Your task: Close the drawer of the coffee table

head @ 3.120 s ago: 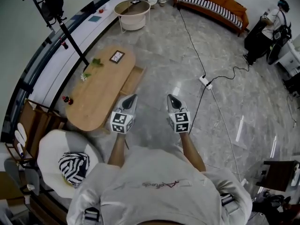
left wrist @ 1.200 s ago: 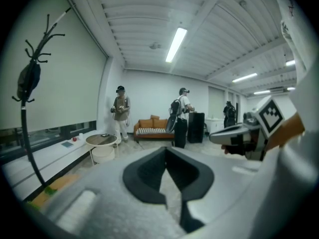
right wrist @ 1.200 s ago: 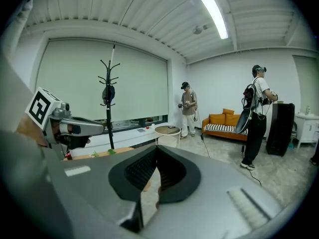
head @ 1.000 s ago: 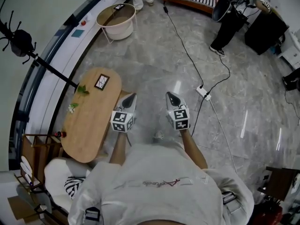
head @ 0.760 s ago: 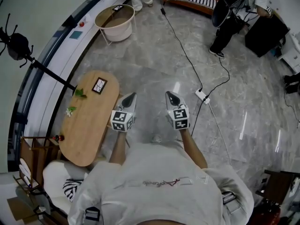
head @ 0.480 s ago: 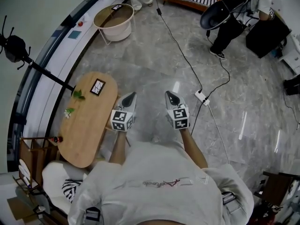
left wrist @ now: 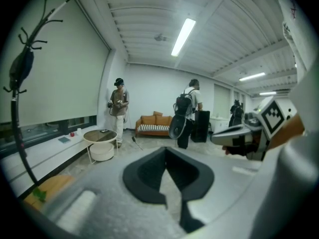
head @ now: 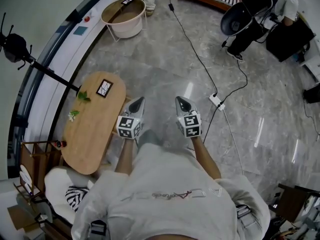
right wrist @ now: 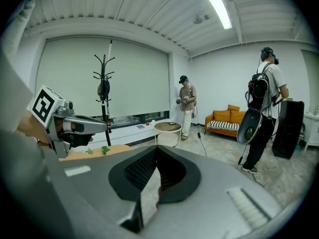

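The oval wooden coffee table (head: 92,129) lies at the left of the head view. A thin tan strip of its drawer (head: 126,102) shows past the table's right edge; the left gripper and arm hide the rest. My left gripper (head: 139,100) hangs shut and empty beside that edge, above the floor. My right gripper (head: 180,100) is shut and empty too, level with it over bare floor. In the left gripper view the shut left gripper (left wrist: 166,151) points into the room, the table (left wrist: 47,187) low at left. In the right gripper view the shut right gripper (right wrist: 156,151) points likewise, the table (right wrist: 97,151) at left.
On the table lie a framed picture (head: 103,88), green sprigs (head: 83,97) and a small red thing (head: 60,144). A round white side table (head: 123,15), a power strip (head: 216,101) with its cable, a coat stand (head: 17,46), a striped-cushion chair (head: 70,196), a person with a backpack (head: 250,14).
Three seconds ago the drawer stood out in plain sight ahead; now the table is beside me and the left gripper covers most of it. The person at top right has walked on.
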The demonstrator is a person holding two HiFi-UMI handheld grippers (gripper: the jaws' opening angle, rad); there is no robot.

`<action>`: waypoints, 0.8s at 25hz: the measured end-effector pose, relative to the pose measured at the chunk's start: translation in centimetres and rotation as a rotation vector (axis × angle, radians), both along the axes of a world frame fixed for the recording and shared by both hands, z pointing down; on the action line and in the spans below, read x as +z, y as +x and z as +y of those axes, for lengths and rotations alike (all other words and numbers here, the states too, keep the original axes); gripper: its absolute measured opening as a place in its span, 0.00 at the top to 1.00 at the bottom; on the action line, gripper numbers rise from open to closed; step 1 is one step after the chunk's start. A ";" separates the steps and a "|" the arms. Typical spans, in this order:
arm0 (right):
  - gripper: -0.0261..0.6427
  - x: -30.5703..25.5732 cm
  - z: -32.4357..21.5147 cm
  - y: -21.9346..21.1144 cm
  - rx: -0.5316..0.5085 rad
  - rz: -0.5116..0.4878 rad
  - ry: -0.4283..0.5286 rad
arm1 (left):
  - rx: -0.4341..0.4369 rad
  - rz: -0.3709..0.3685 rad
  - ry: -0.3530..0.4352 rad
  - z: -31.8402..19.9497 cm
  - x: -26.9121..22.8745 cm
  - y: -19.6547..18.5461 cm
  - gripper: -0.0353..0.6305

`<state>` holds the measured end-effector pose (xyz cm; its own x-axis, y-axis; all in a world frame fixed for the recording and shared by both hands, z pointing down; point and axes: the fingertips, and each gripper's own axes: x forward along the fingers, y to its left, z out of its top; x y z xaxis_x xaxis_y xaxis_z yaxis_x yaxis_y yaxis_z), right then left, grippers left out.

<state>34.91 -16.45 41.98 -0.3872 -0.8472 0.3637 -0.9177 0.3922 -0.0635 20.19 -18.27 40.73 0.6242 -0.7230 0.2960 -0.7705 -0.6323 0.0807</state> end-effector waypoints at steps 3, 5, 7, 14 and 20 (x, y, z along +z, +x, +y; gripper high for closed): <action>0.95 0.4 -0.3 0.0 0.002 -0.003 -0.011 | -0.003 -0.012 -0.005 -0.1 0.3 -0.2 0.95; 0.95 0.6 -0.5 -0.3 0.000 -0.004 -0.020 | -0.010 -0.020 -0.016 -0.2 0.6 -0.7 0.95; 0.95 0.8 -1.0 -0.8 -0.004 -0.005 -0.024 | -0.016 -0.021 -0.024 -0.4 0.9 -1.4 0.95; 0.95 1.9 -4.5 -2.9 -0.021 0.005 -0.044 | -0.034 -0.011 -0.050 -3.7 2.1 -3.5 0.95; 0.95 2.9 -9.6 -5.7 -0.061 0.020 -0.071 | -0.059 -0.001 -0.068 -8.2 3.3 -6.0 0.95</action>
<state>29.18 -26.06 44.90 -0.4294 -0.7942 0.4300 -0.8936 0.4426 -0.0750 14.19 -26.45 43.99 0.5812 -0.7366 0.3459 -0.8062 -0.5790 0.1215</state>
